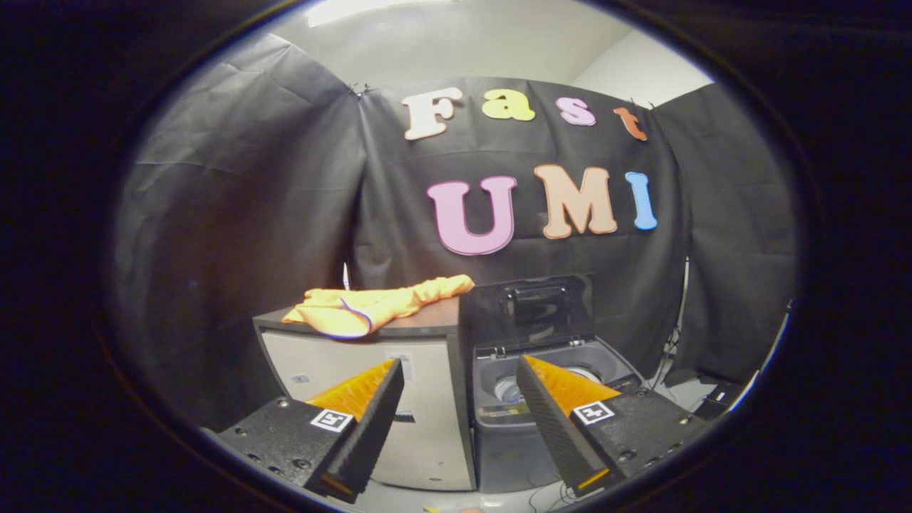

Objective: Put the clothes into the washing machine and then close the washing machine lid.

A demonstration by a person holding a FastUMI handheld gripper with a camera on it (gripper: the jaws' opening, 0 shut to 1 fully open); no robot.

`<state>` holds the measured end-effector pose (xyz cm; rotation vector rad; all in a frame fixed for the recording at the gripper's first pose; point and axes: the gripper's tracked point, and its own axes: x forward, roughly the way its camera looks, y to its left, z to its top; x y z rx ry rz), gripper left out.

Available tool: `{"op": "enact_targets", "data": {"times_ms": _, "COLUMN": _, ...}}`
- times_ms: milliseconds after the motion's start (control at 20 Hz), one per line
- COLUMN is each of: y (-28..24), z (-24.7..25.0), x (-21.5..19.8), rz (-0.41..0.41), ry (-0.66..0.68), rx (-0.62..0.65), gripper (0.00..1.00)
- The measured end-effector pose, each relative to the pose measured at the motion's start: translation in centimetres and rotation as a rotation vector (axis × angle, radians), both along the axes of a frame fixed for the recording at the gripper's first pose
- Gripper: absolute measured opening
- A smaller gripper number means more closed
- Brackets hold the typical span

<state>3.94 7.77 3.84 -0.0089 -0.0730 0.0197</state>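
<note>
Two units: a cabinet (427, 406) and a washer (509, 434) stand side by side, touching or nearly so, in front of the black cloth wall (235, 214).
Wall: black cloth, creased, hung behind and to both sides of the units; a pale ceiling shows above it.
Cabinet: pale front, dark top; the taller of the two; stands left of the washer. Its top serves as the surface for the clothes.
Washer: dark grey body, top-loading, lower than the cabinet top. The tub opening is exposed, with a pale round part visible down inside.
Lid (531, 310): raised, standing about upright at the back of the washer, hinged along its rear edge; dark, glossy inner face toward the camera.
Clothes (377, 305): orange cloth, crumpled, lying on the cabinet top. One long part stretches right toward the lid; the bunched end hangs slightly over the front edge. A thin dark trim line shows on a fold.
Gripper (459, 370): released, fingers spread wide and holding nothing. The cabinet front and washer front show through the gap. Left finger sits before the cabinet, right finger before the washer opening. Clothes lie well beyond and above the fingers.
Floor: pale, with a few cables right of the washer.
</note>
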Motion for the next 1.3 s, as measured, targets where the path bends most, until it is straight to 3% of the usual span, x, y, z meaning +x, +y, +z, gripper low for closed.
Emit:
{"op": "enact_targets", "data": {"times_ms": 250, "y": 7.9, "z": 2.2, "x": 5.1, "rz": 0.148, "ry": 0.016, "rx": 0.012, "gripper": 0.97}}
{"op": "enact_targets", "data": {"times_ms": 500, "y": 13.6, "z": 5.5, "x": 12.9, "rz": 0.188, "ry": 0.062, "rx": -0.018, "gripper": 0.96}}
{"op": "enact_targets", "data": {"times_ms": 600, "y": 16.3, "z": 5.0, "x": 16.0, "rz": 0.225, "ry": 0.16, "rx": -0.019, "gripper": 0.97}}
{"op": "enact_targets", "data": {"times_ms": 750, "y": 18.0, "z": 3.8, "x": 20.7, "rz": 0.218, "ry": 0.278, "rx": -0.095, "gripper": 0.97}}
{"op": "enact_targets", "data": {"times_ms": 950, "y": 17.9, "z": 2.8, "x": 26.3, "rz": 0.127, "ry": 0.361, "rx": -0.23, "gripper": 1.0}}
{"op": "enact_targets", "data": {"times_ms": 1150, "y": 17.1, "z": -0.8, "x": 29.8, "rz": 0.074, "ry": 0.54, "rx": -0.088, "gripper": 0.99}}
{"op": "enact_targets", "data": {"times_ms": 1200, "y": 17.1, "z": -2.4, "x": 29.5, "rz": 0.074, "ry": 0.639, "rx": -0.074, "gripper": 0.98}}
{"op": "enact_targets", "data": {"times_ms": 1300, "y": 17.0, "z": -1.7, "x": 30.1, "rz": 0.139, "ry": 0.609, "rx": -0.171, "gripper": 1.0}}
